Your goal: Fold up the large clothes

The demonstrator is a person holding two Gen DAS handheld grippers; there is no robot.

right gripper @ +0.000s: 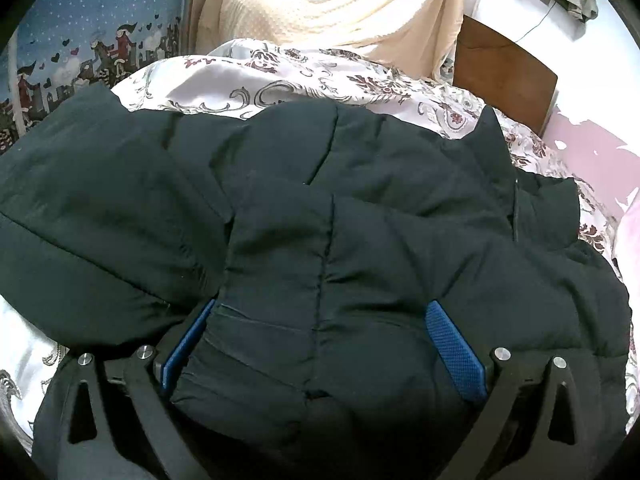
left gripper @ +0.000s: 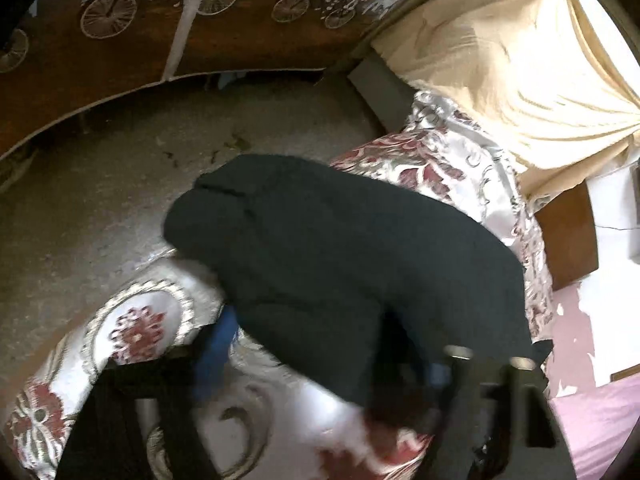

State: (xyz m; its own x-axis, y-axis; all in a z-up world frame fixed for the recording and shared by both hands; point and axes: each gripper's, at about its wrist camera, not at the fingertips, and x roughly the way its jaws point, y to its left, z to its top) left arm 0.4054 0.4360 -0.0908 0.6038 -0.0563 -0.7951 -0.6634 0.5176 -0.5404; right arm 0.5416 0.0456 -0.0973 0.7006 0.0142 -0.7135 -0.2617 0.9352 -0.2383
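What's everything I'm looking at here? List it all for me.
Padded jacket: one, black, lying on the bedspread.
Bedspread: one, white satin with maroon floral print, covering the bed.
Curtain: one, cream, behind the bed.
Wardrobe: one, brown with a bicycle print, across the floor.
Floor: grey, beside the bed.
Wall: pink, paint peeling.
Left tool: black with blue pads, blurred, at the jacket's edge.
Right tool: blue pads spread around a jacket fold.
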